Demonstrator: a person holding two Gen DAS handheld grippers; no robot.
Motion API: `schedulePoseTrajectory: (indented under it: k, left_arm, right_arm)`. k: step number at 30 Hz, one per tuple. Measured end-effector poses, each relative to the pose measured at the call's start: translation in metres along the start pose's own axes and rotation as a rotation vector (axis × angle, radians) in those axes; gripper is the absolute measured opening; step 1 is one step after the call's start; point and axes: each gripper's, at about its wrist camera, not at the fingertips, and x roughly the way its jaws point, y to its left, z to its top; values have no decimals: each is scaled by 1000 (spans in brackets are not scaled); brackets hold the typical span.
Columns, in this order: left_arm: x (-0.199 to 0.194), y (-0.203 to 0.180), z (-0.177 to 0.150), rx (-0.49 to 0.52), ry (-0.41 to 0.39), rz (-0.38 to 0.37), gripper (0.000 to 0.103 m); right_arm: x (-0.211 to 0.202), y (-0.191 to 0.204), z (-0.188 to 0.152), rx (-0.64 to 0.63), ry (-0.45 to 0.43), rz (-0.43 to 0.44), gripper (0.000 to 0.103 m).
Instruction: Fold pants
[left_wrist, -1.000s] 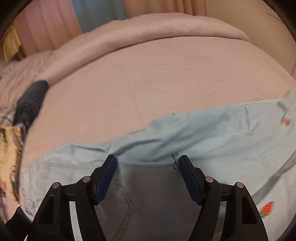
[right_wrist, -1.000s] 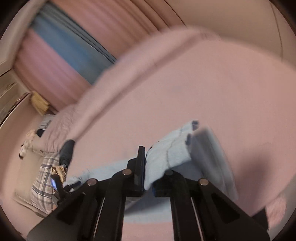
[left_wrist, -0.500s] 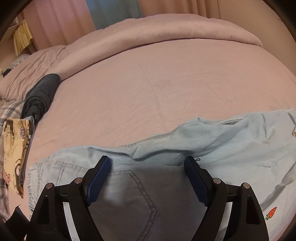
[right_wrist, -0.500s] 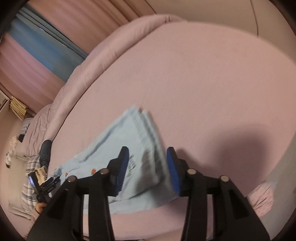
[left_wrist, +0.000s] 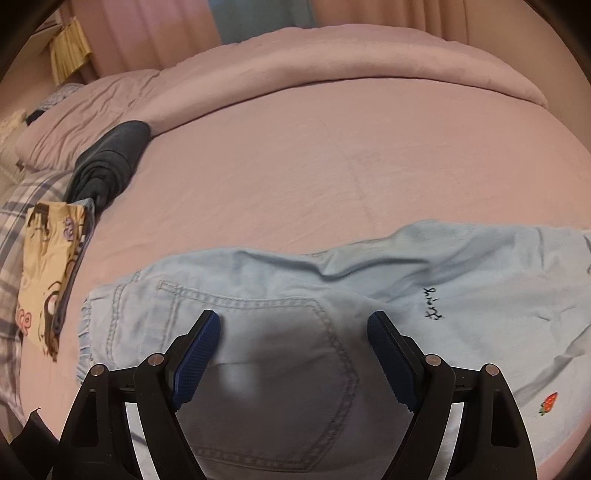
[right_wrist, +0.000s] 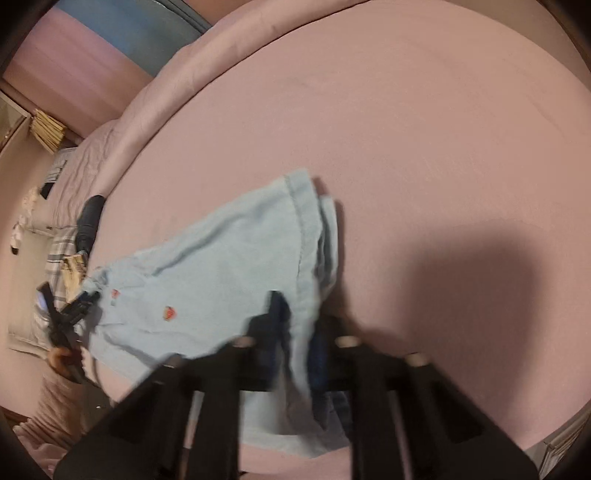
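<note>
Light blue denim pants (left_wrist: 332, 295) with small strawberry prints lie flat on the pink bed sheet (left_wrist: 332, 155), waistband to the left. My left gripper (left_wrist: 293, 332) is open and hovers over the back pocket, holding nothing. In the right wrist view the pants (right_wrist: 229, 258) lie with the leg hems toward the right. My right gripper (right_wrist: 299, 325) is blurred; its jaws stand close together around the hem edge of a leg. The left gripper also shows there, at the far left (right_wrist: 70, 314).
A dark rolled garment (left_wrist: 107, 162) and a yellow printed cloth (left_wrist: 48, 258) lie at the left on a plaid fabric. A rolled pink duvet (left_wrist: 332, 59) runs along the far side of the bed. Curtains hang behind. The bed's near edge is at the lower right (right_wrist: 554, 435).
My left gripper has lifted back from the pants and stays open. My right gripper laid the leg end down and opened, and now its jaws have closed in on the hem edge.
</note>
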Motion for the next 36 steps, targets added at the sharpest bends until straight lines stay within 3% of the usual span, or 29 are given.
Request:
schedulePoseTrajectory:
  k: [6, 12, 14, 17, 19, 20, 22, 25, 28, 31, 33, 36]
  left_arm:
    - [7, -6, 9, -18, -23, 72, 84]
    - [16, -4, 27, -160, -84, 102, 84]
    - [28, -7, 33, -164, -95, 145, 84]
    - [44, -12, 43, -162, -69, 191, 84]
    - [45, -9, 47, -165, -58, 187, 84]
    - [45, -6, 48, -168, -44, 172, 84]
    - [37, 0, 46, -164, -21, 141, 84]
    - [11, -1, 34, -63, -15, 81, 84]
    - [-17, -7, 10, 62, -30, 65, 84]
    - [-40, -8, -20, 119, -61, 47, 84]
    - [-45, -8, -38, 136, -53, 61, 84]
    - [-37, -7, -58, 156, 6, 24, 84]
  right_arm:
    - [-31, 57, 34, -215, -207, -81, 7]
    - [-60, 54, 81, -268, -307, -135, 7]
    - [-63, 46, 91, -242, -299, -127, 7]
    - [-42, 30, 111, -168, -206, -153, 7]
    - [-2, 13, 120, -138, -105, -344, 7]
    - [14, 0, 120, -122, -60, -417, 12]
    - [32, -23, 117, -73, -13, -472, 12]
    - [18, -19, 110, -66, -111, -448, 16]
    - [-10, 10, 96, -133, -196, -382, 28]
    - [-22, 42, 69, -220, -150, -199, 36]
    - [-22, 48, 51, -242, -138, -214, 35]
    - [-32, 25, 44, -120, -182, -208, 35]
